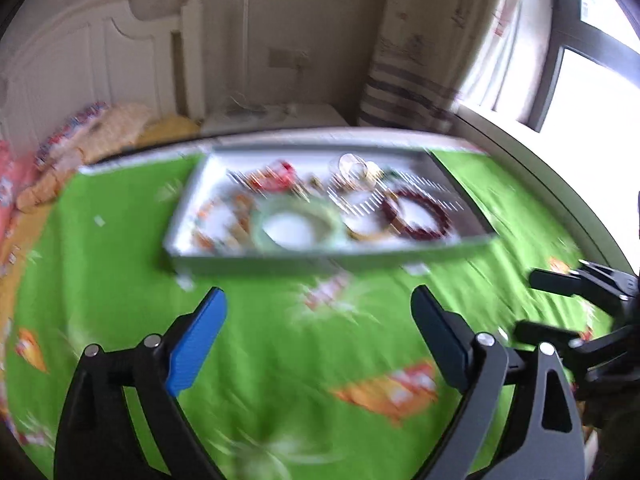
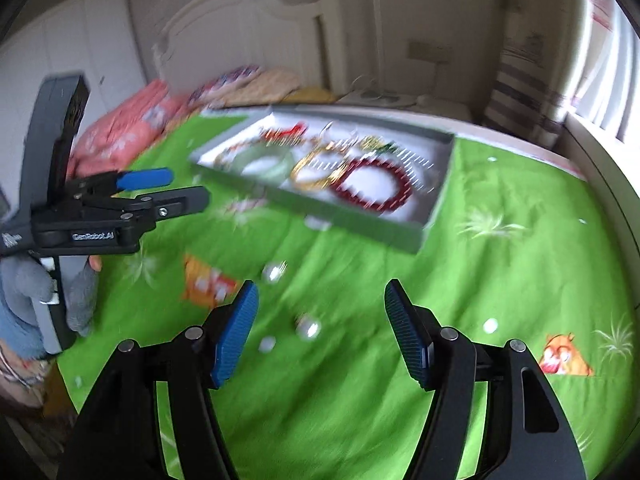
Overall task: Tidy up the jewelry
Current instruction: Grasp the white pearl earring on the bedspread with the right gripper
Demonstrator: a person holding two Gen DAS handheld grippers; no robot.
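Note:
A grey tray (image 1: 332,262) sits on the green bedcover and holds several pieces of jewelry: a pale green bangle (image 1: 298,230), a dark red bead bracelet (image 1: 418,212) and gold pieces (image 1: 354,168). The tray (image 2: 360,226) also shows in the right wrist view, with the red bracelet (image 2: 376,184) and a gold bangle (image 2: 314,172). Small silvery beads (image 2: 308,328) lie loose on the cover in front of it. My left gripper (image 1: 318,312) is open and empty, short of the tray; it also shows from the side (image 2: 188,188). My right gripper (image 2: 322,304) is open and empty above the beads.
The green bedcover (image 2: 500,280) spreads around the tray, with printed orange patterns (image 1: 392,392). Pink and yellow bedding (image 2: 132,128) and a white headboard (image 2: 260,24) lie beyond. A window and curtain (image 1: 560,60) are at the right. Both views are motion-blurred.

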